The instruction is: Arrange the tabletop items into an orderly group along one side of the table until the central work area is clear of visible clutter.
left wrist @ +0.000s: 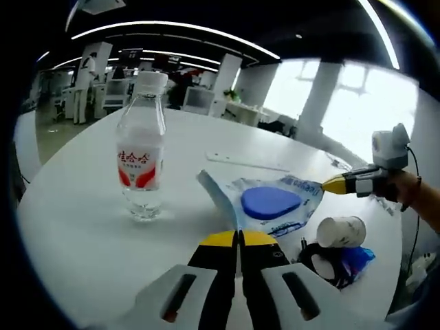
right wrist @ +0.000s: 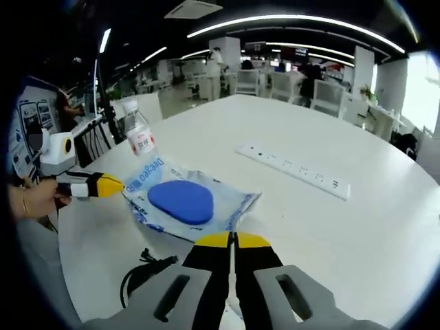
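Left gripper view, left gripper (left wrist: 238,238) closed on plastic pouch (left wrist: 271,203), bottle (left wrist: 141,158) beside.

Open office with ceiling light strips (right wrist: 295,19), bright windows (left wrist: 357,103), white pillars (left wrist: 317,96), distant desks (right wrist: 275,81).

I see a round white desk (left wrist: 82,227). The clear plastic water bottle (left wrist: 141,155) has a white cap and red-and-white label. The transparent plastic pouch (right wrist: 189,206) shows blue print around a solid blue oval. Both claws, left (left wrist: 239,238) and right (right wrist: 232,239), are black with yellow tips.
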The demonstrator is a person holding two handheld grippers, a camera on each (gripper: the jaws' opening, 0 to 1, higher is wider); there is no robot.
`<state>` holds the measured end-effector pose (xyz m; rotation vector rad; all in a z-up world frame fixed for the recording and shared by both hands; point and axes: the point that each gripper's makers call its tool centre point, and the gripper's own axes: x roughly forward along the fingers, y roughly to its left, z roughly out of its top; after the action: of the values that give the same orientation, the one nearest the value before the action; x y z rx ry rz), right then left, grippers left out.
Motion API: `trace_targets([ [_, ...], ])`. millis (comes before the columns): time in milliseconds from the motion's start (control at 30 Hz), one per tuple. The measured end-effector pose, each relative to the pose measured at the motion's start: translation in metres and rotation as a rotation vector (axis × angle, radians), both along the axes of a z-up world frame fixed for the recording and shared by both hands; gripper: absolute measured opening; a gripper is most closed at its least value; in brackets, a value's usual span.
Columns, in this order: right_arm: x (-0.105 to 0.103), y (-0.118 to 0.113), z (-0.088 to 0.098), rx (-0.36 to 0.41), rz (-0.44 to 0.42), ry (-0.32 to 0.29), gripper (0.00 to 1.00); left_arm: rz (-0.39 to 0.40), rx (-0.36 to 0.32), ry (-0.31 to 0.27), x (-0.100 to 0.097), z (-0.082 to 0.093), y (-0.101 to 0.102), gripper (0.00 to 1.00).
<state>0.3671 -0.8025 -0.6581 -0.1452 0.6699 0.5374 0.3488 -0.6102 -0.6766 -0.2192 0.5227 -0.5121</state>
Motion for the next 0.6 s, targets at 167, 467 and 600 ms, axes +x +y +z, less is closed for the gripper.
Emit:
trace_targets([
  [167, 0.000, -0.009, 0.001, 0.002, -0.019, -0.004, 0.00, -0.007, -0.008, -0.007, 0.006, -0.003, -0.009, 0.00],
  [467, 0.000, -0.025, 0.001, 0.024, -0.052, -0.019, 0.00, -0.027, -0.026, -0.014, 0.017, -0.007, -0.023, 0.00],
  [600, -0.001, -0.028, -0.004, 0.019, -0.063, -0.018, 0.00, -0.041, -0.016, -0.020, 0.023, -0.011, -0.027, 0.00],
])
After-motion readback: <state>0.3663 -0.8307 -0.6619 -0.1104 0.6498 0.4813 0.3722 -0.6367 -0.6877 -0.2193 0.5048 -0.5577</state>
